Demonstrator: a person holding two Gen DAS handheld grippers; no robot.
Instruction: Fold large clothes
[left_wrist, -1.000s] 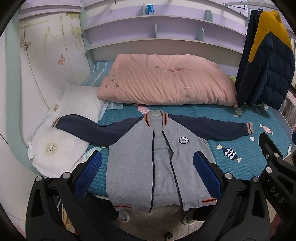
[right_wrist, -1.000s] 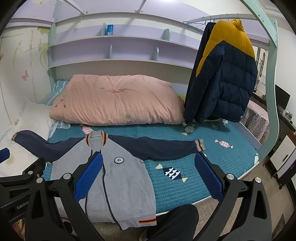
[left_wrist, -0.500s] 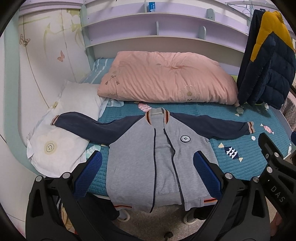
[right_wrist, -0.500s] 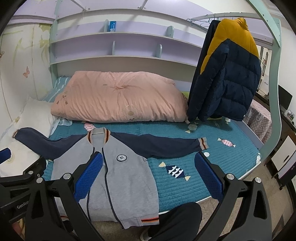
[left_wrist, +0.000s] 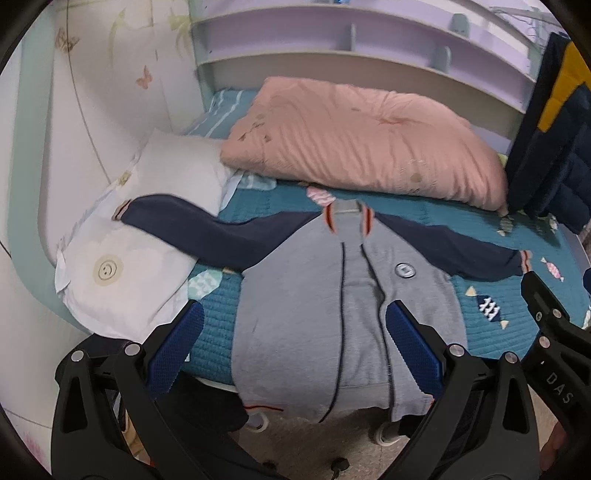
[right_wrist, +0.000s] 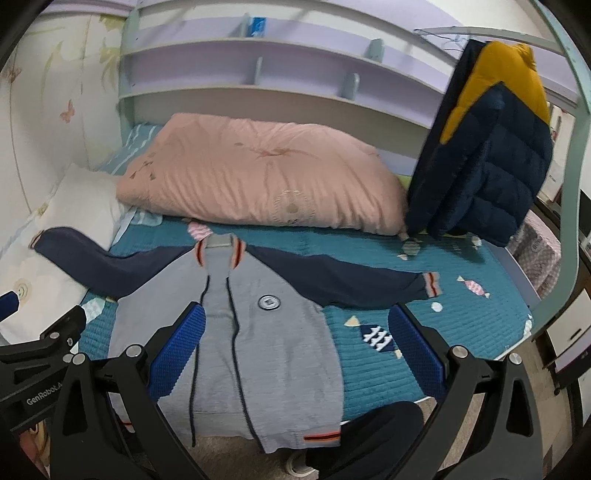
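Observation:
A grey zip-up jacket (left_wrist: 303, 310) (right_wrist: 266, 339) with navy sleeves lies face up on the teal bed cover, sleeves spread out to both sides, hem hanging over the bed's front edge. Its left sleeve (left_wrist: 192, 229) rests on a white pillow; its right sleeve (right_wrist: 354, 280) lies flat on the cover. My left gripper (left_wrist: 295, 332) hovers open above the jacket's lower body, holding nothing. My right gripper (right_wrist: 297, 332) is open too, over the jacket's right half and the cover beside it. Both are apart from the cloth.
A pink duvet (right_wrist: 258, 177) lies folded behind the jacket. A white pillow (left_wrist: 129, 266) sits at the left by the wall. A navy and yellow puffer jacket (right_wrist: 487, 147) hangs at the right. Shelves (right_wrist: 258, 77) run behind the bed. Teal cover (right_wrist: 461, 325) at the right.
Both grippers have moved forward and closer to the bed, so the jacket looks larger. The jacket itself has not moved, and both grippers stay open.

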